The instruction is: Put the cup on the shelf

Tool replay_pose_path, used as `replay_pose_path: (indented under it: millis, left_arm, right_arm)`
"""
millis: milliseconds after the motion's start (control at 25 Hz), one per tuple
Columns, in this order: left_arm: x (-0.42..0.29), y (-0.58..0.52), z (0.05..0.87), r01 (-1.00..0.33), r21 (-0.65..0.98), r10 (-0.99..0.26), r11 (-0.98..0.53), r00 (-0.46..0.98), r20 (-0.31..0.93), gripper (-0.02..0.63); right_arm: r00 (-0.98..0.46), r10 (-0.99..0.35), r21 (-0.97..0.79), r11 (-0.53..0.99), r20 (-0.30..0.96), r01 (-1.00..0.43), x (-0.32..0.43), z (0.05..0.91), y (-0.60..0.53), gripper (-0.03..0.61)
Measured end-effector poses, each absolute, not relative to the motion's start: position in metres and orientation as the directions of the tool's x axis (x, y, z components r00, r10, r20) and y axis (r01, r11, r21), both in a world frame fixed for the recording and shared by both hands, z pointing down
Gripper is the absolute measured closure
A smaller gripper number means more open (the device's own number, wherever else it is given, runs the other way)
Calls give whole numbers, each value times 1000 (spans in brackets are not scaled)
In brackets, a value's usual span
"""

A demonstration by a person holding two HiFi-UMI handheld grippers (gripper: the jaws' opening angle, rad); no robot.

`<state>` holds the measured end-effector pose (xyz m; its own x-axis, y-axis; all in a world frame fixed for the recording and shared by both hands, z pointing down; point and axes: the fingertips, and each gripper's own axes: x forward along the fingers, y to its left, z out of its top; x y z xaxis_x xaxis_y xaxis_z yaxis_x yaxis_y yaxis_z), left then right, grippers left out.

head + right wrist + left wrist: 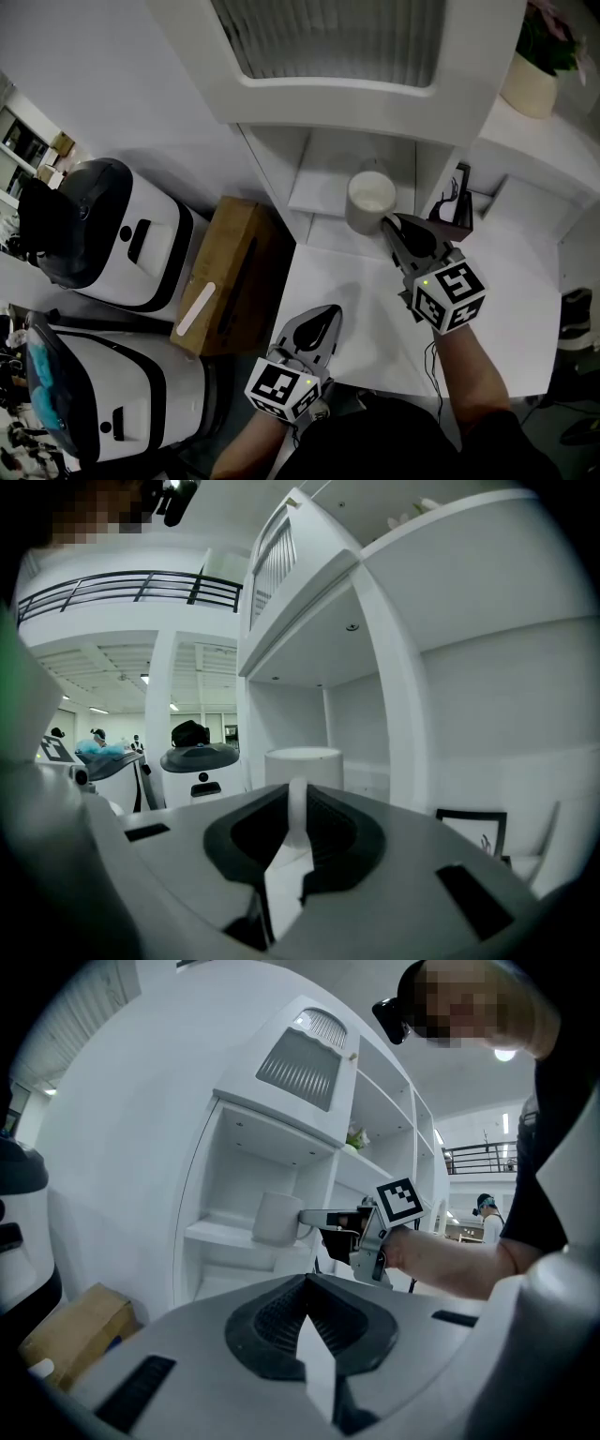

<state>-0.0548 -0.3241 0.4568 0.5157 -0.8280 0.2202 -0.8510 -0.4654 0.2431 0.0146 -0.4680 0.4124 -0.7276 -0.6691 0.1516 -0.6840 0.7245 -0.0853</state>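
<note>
1. One white cup (370,199) stands upright in the shelf (319,192) compartment.
2. Of two grippers, the right gripper (394,228) is clamped on the cup's handle.
3. The left gripper (323,319) has its jaws together and holds nothing.

In the right gripper view, the body of my right gripper (296,806) hid the lower half of the cup (302,761), so I couldn't tell whether its base rested on the shelf (405,714). In the head view its jaws covered the cup's handle, and the frame's edge cut off the plant (553,33) at the upper right.

Robotics lab: white service robots (131,246)
</note>
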Motion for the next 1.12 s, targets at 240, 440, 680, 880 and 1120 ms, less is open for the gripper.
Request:
replay_pose_path:
  millis: [240,440,680,880,1120]
  left_arm:
    - [-52,-333,455,-848,249,-828,-468,519,212,609]
    - [-53,-336,457,-849,254,-829,-464,517,213,609]
    - [-57,-338,456,-853,257,-834,-455,509,214,609]
    - [-65,-339,457,-859,258,-839,-443,499,219,609]
    - [-79,-337,458,-869,261,-847,-421,479,230,609]
  right_arm:
    - [-718,-677,-86,715,160,-693,10,413,-479,548]
    - [-708,-687,-82,706,162,-704,5,413,-487,548]
    - [-697,-698,-75,695,165,-715,-3,414,-494,546]
    - [-686,-708,-59,687,167,-724,-12,415,-501,546]
    - [-674,-719,-40,679,168,-733,-22,415,-510,546]
